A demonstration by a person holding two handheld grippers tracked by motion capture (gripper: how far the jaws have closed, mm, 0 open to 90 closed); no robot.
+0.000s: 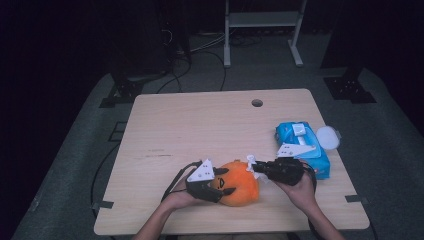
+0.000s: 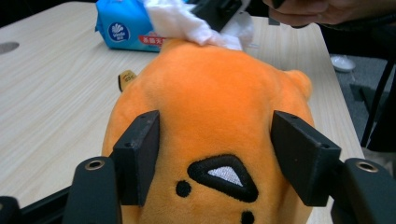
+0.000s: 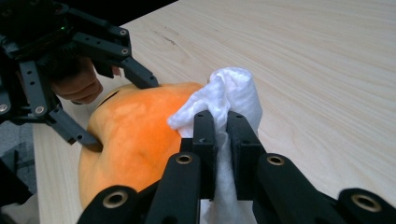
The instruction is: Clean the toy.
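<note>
Two grippers met at the orange plush toy [image 1: 239, 183], which lay near the front edge of the wooden table [image 1: 200, 125], between your hands. Your left gripper [image 1: 212, 186] clasped the toy from its left side; in the left gripper view its two black jaws pressed into the plush on either flank, with the embroidered black and white patch [image 2: 224, 175] between them. Your right gripper [image 1: 257, 167] had its jaws pinched together on a white wipe [image 3: 229, 93], and the bunched end of that wipe touched the top of the toy at the toy's right side. Behind your right hand [image 1: 300, 189], near the table's right edge, lay a blue pack of wipes [image 1: 315, 150] with its white flap lid [image 1: 327, 137] open to the side. Near the far edge was a round cable hole [image 1: 257, 103].
</note>
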